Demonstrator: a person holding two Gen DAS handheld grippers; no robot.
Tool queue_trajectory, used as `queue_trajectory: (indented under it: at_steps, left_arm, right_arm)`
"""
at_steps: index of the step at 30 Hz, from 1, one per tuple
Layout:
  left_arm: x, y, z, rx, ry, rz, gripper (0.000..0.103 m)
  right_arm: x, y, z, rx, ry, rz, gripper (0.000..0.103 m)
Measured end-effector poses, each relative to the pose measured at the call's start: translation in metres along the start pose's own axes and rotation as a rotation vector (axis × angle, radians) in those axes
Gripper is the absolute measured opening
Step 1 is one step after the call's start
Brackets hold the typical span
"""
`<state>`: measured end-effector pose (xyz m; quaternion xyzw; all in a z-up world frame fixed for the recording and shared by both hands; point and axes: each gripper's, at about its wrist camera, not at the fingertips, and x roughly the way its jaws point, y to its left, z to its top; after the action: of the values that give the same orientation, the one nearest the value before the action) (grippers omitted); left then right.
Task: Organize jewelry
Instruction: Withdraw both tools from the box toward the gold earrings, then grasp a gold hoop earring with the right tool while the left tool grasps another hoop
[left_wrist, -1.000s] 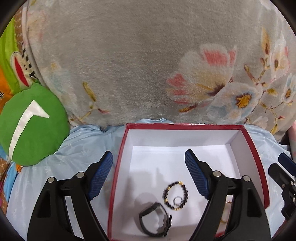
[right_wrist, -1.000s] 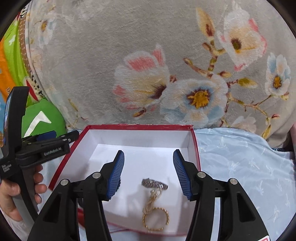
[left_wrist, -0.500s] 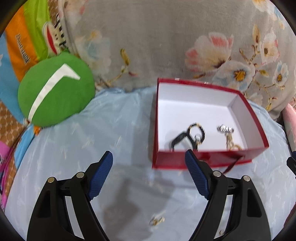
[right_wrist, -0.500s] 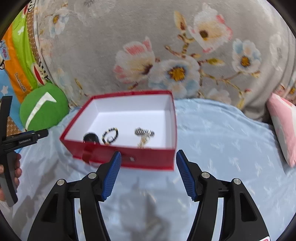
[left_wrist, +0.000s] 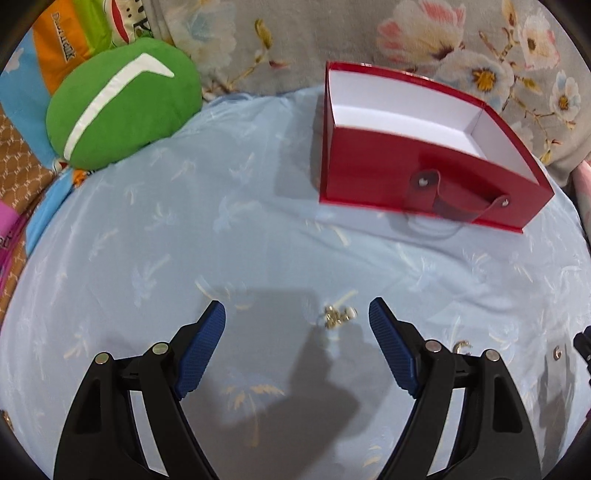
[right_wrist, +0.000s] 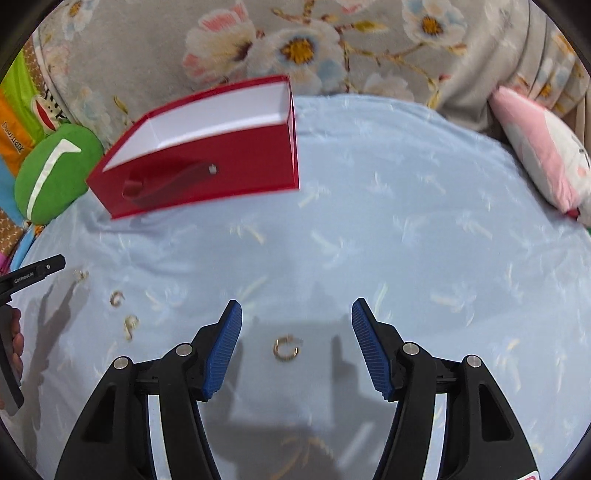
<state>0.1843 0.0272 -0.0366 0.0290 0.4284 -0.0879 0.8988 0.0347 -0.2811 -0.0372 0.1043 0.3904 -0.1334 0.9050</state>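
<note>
You pull both grippers back from the red box (left_wrist: 417, 177) w/ jaws wide apart & empty, left gripper (left_wrist: 296, 321) now framing a gold earring cluster (left_wrist: 338, 316), right gripper (right_wrist: 296, 320) over a gold hoop (right_wrist: 285, 348) on the blue sheet (right_wrist: 406, 236), so next pickups look lined up.

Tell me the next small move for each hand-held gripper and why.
Probably lower both and close. The left hand-held gripper is open with a small gold earring cluster lying on the blue sheet between its fingers; the right hand-held gripper is open around a gold hoop. Neither piece is in the red box yet.
</note>
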Motion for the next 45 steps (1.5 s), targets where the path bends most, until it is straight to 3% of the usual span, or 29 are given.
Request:
queue_trajectory:
  at_steps: [9, 22, 25, 35, 41, 45]
  left_arm:
    - [0.017, 0.001, -0.013, -0.092, 0.053, -0.036, 0.077]
    - [0.005, -0.013, -0.015, -0.056, 0.032, -0.081, 0.074]
    - [-0.001, -0.026, -0.017, -0.022, 0.028, -0.112, 0.074]
    - [-0.002, -0.08, -0.03, 0.101, 0.048, -0.179, 0.074]
    - [0.009, -0.092, -0.035, 0.104, 0.085, -0.199, 0.068]
    - [0.01, -0.102, -0.037, 0.125, 0.063, -0.182, 0.065]
  right_arm:
    - [0.013, 0.007, -0.019, 0.004, 0.034, -0.006, 0.061]
    - [0.021, 0.01, -0.022, -0.004, 0.047, -0.006, 0.062]
    - [0.022, 0.013, -0.022, -0.021, 0.043, -0.019, 0.058]
    - [0.022, 0.017, -0.022, -0.052, 0.038, -0.048, 0.015]
    - [0.021, 0.015, -0.023, -0.039, 0.035, -0.038, 0.015]
    - [0.021, 0.014, -0.023, -0.031, 0.035, -0.029, 0.015]
